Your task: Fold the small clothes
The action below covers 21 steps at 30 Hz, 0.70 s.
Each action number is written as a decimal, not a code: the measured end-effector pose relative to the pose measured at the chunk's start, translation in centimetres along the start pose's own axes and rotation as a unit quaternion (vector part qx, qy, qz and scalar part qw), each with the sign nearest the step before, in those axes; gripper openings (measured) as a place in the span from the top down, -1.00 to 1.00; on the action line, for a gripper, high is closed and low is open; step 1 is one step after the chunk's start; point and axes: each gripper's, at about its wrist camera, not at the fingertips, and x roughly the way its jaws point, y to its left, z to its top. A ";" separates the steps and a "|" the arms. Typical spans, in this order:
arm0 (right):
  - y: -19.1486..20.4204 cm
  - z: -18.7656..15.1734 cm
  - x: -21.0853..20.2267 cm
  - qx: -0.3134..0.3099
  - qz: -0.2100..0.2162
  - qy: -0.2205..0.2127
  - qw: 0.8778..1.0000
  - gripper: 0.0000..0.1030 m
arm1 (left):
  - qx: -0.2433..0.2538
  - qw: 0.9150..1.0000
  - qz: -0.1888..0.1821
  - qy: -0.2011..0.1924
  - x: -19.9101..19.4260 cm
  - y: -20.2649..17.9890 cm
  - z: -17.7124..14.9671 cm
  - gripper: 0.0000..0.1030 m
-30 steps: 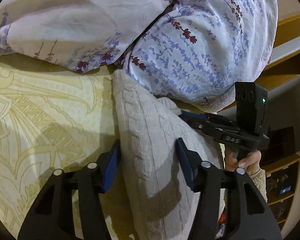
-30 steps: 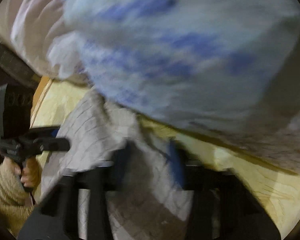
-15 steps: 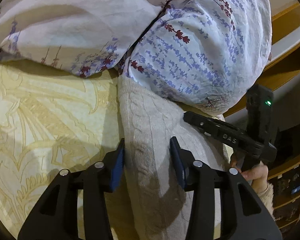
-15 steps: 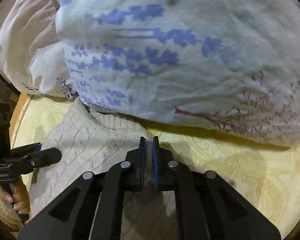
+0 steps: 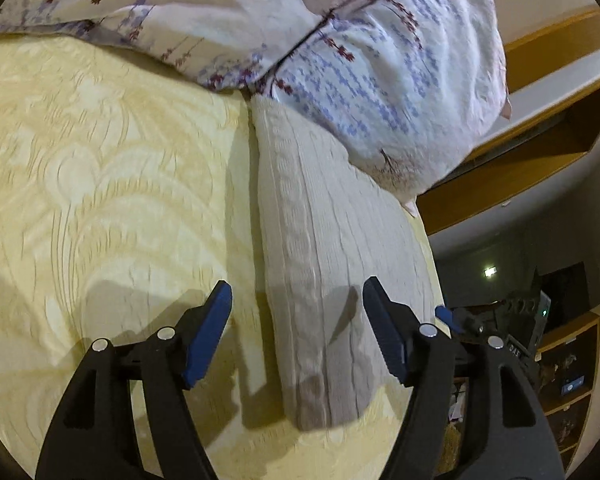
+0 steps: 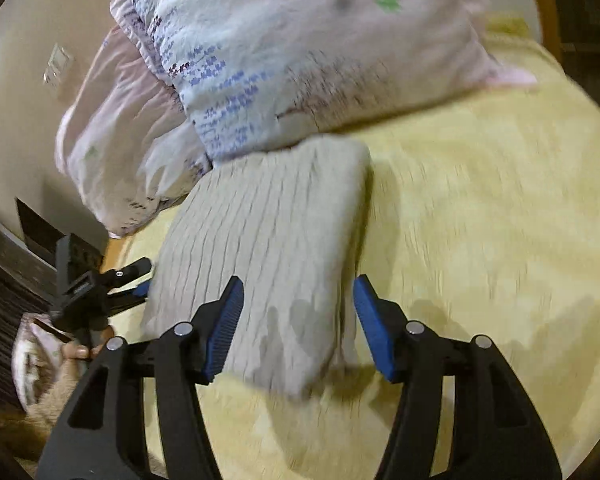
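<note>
Jaws opening on both: left gripper [image 5: 297,295] and right gripper [image 6: 298,290] stand wide over the folded knit sweater [image 6: 268,240] — neither pad grips it. Sweater lies on yellow bedspread [image 6: 479,220], far end against floral pillow [image 6: 300,48].

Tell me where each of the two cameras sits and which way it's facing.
Left wrist: on the left claw, angled down at the sweater's edge, pillow beyond; its opening fingers show.
Right wrist: on the right claw, looking down over the sweater; its opening fingers and a hand show.
Shared: sweater, pillow, yellow bedspread.
</note>
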 end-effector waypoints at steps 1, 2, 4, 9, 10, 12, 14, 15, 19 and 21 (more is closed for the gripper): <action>-0.1 -0.6 0.7 0.002 -0.010 0.004 1.000 -0.10 | -0.002 1.000 -0.002 0.000 -0.1 0.3 0.1 -0.32; -0.6 -1.2 0.5 0.004 -0.013 0.008 1.000 -0.05 | -0.002 1.000 -0.006 0.001 -0.2 0.5 -0.1 -0.32; -0.6 -2.0 1.1 0.012 0.002 0.014 1.000 0.10 | -0.001 1.000 -0.011 0.003 -0.1 0.2 -0.7 -0.32; 0.2 -3.0 1.5 -0.016 -0.022 -0.012 1.000 0.80 | 0.027 0.999 0.013 0.014 1.1 -0.9 -1.7 -0.32; 0.3 -2.9 0.9 -0.015 -0.021 -0.026 0.999 0.84 | 0.030 0.999 0.012 0.018 1.3 -1.2 -2.0 -0.32; 0.7 -2.5 -0.9 -0.028 -0.033 -0.064 0.997 0.85 | 0.032 0.999 0.013 0.020 1.5 -1.6 -2.4 -0.32; 1.3 -2.3 -2.2 -0.047 -0.053 -0.081 0.994 0.86 | 0.036 0.999 0.014 0.021 1.8 -2.0 -2.8 -0.32; 1.5 -2.1 -2.2 -0.053 -0.061 -0.080 0.994 0.86 | 0.038 0.999 0.014 0.022 1.9 -2.2 -2.9 -0.32; 1.5 -2.3 -0.5 -0.075 -0.125 -0.055 0.988 0.86 | 0.037 0.999 0.020 0.024 2.4 -2.6 -3.4 -0.32; 1.3 -2.6 0.4 -0.079 -0.142 -0.044 0.986 0.86 | 0.034 0.999 0.023 0.029 2.8 -2.5 -3.7 -0.32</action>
